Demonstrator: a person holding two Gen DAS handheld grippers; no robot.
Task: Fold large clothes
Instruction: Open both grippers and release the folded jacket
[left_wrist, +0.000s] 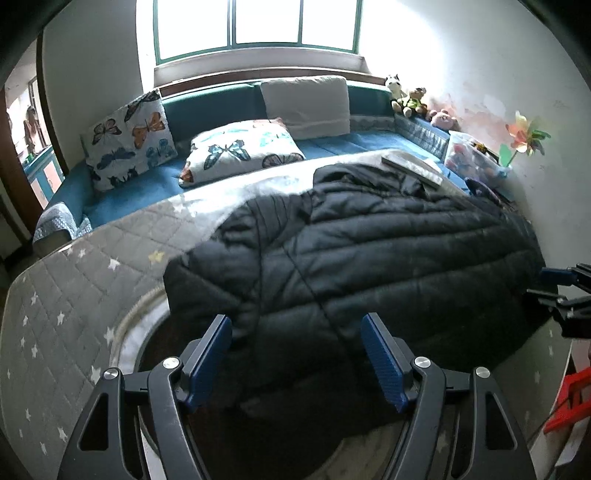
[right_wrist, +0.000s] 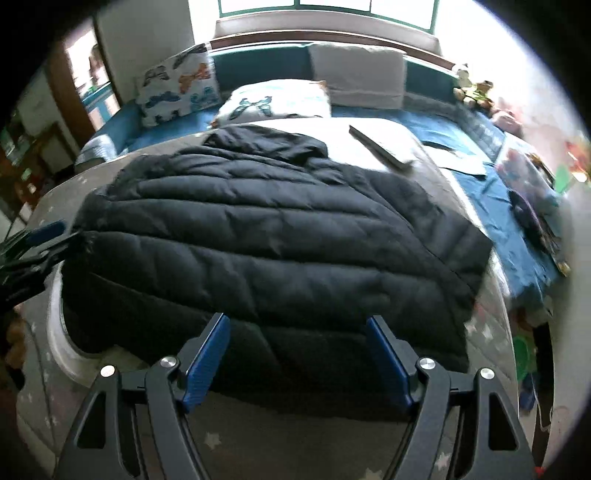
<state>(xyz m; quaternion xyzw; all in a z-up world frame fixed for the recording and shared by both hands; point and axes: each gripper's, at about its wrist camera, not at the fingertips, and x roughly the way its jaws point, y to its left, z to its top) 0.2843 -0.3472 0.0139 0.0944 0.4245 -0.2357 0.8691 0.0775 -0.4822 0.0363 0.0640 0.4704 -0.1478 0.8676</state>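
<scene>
A large black quilted puffer jacket (left_wrist: 362, 254) lies spread on a grey star-patterned quilt (left_wrist: 74, 295); it also shows in the right wrist view (right_wrist: 273, 236). My left gripper (left_wrist: 297, 332) is open, its blue pads (left_wrist: 380, 354) hovering over the jacket's near edge. My right gripper (right_wrist: 297, 332) is open over the jacket's near hem, holding nothing. The right gripper shows at the right edge of the left wrist view (left_wrist: 550, 284). The left gripper shows at the left edge of the right wrist view (right_wrist: 55, 236).
Butterfly pillows (left_wrist: 129, 136) and a grey cushion (left_wrist: 306, 103) lie at the back on a blue sheet (left_wrist: 140, 184). A flat grey folded item (left_wrist: 410, 168) lies beyond the jacket. Plush toys (left_wrist: 410, 98), a toy box (left_wrist: 472, 155) and a pinwheel (left_wrist: 524, 136) line the right wall.
</scene>
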